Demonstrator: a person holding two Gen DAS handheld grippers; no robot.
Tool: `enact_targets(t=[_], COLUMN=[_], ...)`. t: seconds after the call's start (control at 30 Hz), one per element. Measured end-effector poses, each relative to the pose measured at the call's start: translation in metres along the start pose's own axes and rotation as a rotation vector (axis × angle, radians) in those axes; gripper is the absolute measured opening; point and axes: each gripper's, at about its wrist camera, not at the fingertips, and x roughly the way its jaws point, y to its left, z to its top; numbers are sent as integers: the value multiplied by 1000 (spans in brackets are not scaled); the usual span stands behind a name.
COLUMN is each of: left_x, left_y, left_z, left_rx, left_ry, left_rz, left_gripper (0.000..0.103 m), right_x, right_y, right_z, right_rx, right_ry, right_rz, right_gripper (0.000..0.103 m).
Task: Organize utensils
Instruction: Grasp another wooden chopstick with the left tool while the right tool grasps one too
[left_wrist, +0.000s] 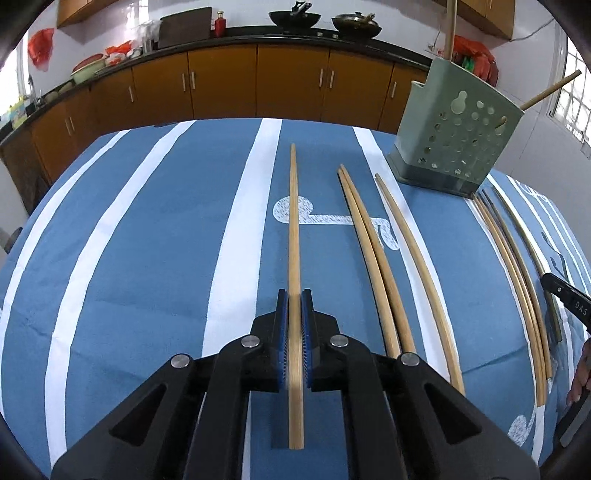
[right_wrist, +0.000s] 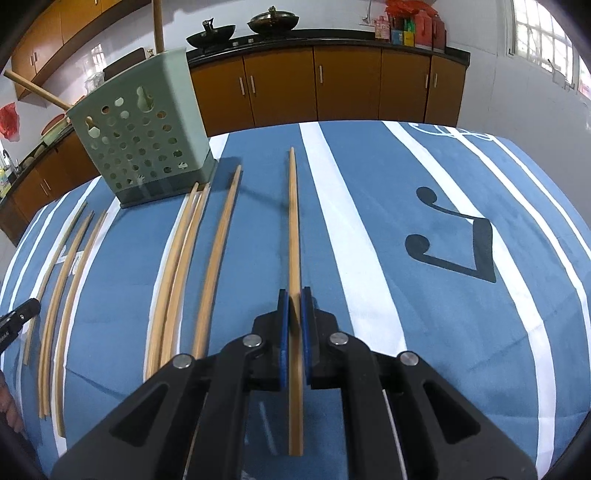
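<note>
Nearest the left wrist camera, left gripper (left_wrist: 294, 295) clenched on a wooden chopstick (left_wrist: 293, 229), blue pads pressed to both sides of the shaft, thin end pointing away over a blue tablecloth (left_wrist: 147, 240) with white stripes. Just right of that, a touching pair of chopsticks (left_wrist: 369, 236) flat on the cloth, then a single chopstick (left_wrist: 413, 251) beside them but apart. Further right, a bundle of chopsticks (left_wrist: 517, 266) lying side by side, with the black tip of the right gripper (left_wrist: 565, 295) at the frame edge. Close to the right wrist camera, right gripper (right_wrist: 294, 295) likewise clamped on another chopstick (right_wrist: 294, 240), tip aimed away. Left of it, several loose chopsticks (right_wrist: 184, 251) flat on the cloth, more (right_wrist: 66, 266) further left. Beyond the loose sticks, a pale green holder (left_wrist: 458, 129) with round holes, upright on the cloth, two sticks (left_wrist: 546, 90) leaning out of its top. Farthest back, brown cabinets (left_wrist: 221, 81) under a dark counter with two woks (left_wrist: 295, 18).
</note>
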Motion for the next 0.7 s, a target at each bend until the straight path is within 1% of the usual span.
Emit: enact_targets(t=[0.3, 0.5, 0.7], left_x=[1, -2, -5], left_y=[3, 1, 2], left_z=[2, -2, -6], left_rx=[-18, 2, 7], left_ry=[1, 5, 5], left_rz=[-22, -19, -26], left_gripper=[8, 8, 8], right_x=[-1, -9, -12], right_y=[0, -2, -2], right_z=[-1, -9, -15], right_rx=[-1, -10, -20], right_ry=[0, 12, 5], right_rz=[2, 11, 4], right_gripper=[9, 10, 10])
